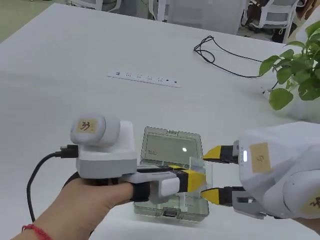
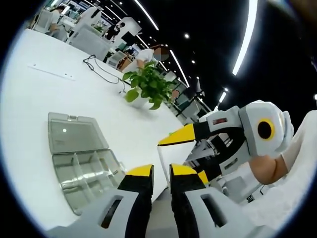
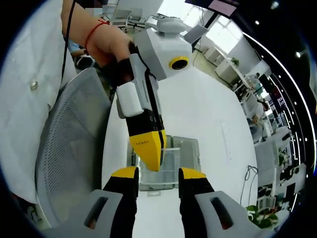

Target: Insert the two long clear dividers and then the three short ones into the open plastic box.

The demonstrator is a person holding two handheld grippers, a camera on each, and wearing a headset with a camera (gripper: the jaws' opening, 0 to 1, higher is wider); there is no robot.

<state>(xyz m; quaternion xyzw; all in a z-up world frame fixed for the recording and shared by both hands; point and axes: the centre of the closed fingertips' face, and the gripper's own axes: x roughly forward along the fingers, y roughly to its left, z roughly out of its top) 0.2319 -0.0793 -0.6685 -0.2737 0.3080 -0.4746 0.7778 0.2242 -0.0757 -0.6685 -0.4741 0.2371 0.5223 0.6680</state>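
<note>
The clear plastic box (image 1: 170,207) lies open on the white table, its lid (image 1: 172,147) flat behind it. In the left gripper view the box (image 2: 84,171) has clear dividers standing in it. My left gripper (image 1: 195,180) reaches over the box from the left, shut on a small clear divider (image 1: 201,167) held upright above the box's right side. My right gripper (image 1: 205,174) comes in from the right and is open, one jaw on each side of the divider and the left tip. In the right gripper view the left gripper (image 3: 148,148) hangs between my own jaws (image 3: 156,173).
A white power strip (image 1: 145,78) lies in the middle of the table. A looped black cable (image 1: 220,55) and a potted plant (image 1: 295,75) are at the far right. The left gripper's black cord (image 1: 37,175) trails off to the left. A grey mesh chair (image 3: 69,148) stands by the table.
</note>
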